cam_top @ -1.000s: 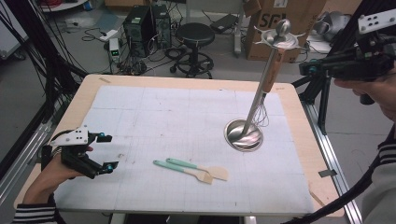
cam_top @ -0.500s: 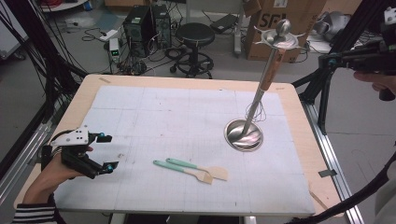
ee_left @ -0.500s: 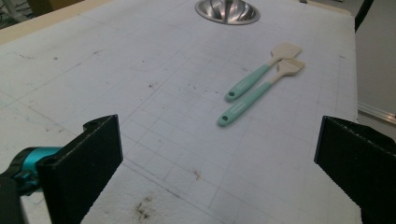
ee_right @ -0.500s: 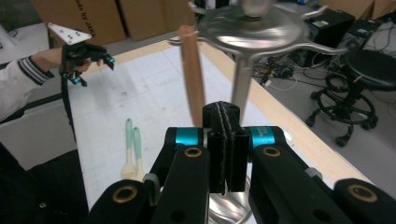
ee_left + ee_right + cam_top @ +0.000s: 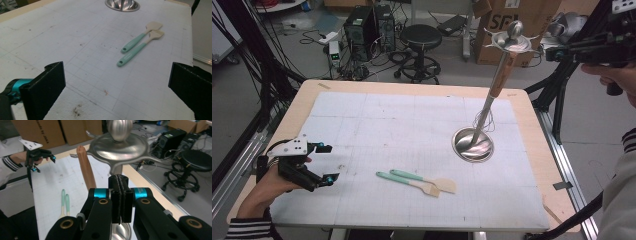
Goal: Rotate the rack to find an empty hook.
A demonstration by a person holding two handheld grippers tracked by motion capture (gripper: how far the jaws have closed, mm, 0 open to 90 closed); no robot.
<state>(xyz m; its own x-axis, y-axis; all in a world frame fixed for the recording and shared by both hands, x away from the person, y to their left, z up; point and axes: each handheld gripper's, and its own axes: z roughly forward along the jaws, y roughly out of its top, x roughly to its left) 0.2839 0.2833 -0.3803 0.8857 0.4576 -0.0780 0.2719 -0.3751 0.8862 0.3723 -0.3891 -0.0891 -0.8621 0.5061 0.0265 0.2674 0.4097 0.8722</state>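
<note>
A person works at a table [image 5: 532,165] covered by a white gridded mat [image 5: 412,130]. The left gripper [image 5: 326,163] is held low over the mat's near left corner, jaws spread wide apart with nothing between them. Ahead of it, well apart, two spatulas [image 5: 417,181] with mint-green handles and cream blades lie side by side, touching, their handle ends pointing toward this gripper. Farther ahead, beyond the spatulas, stands a metal stand [image 5: 492,100]: a round shiny base on the mat, a slim leaning pole, and a flat disc with hooks and a ball knob at the top. A wooden handle [image 5: 86,171] hangs from the disc, just beside the pole.

The right gripper [image 5: 121,197] is raised high, off the table's far right corner, jaws pressed together and holding nothing. The stand's disc is just ahead of its tips, at about their height.
</note>
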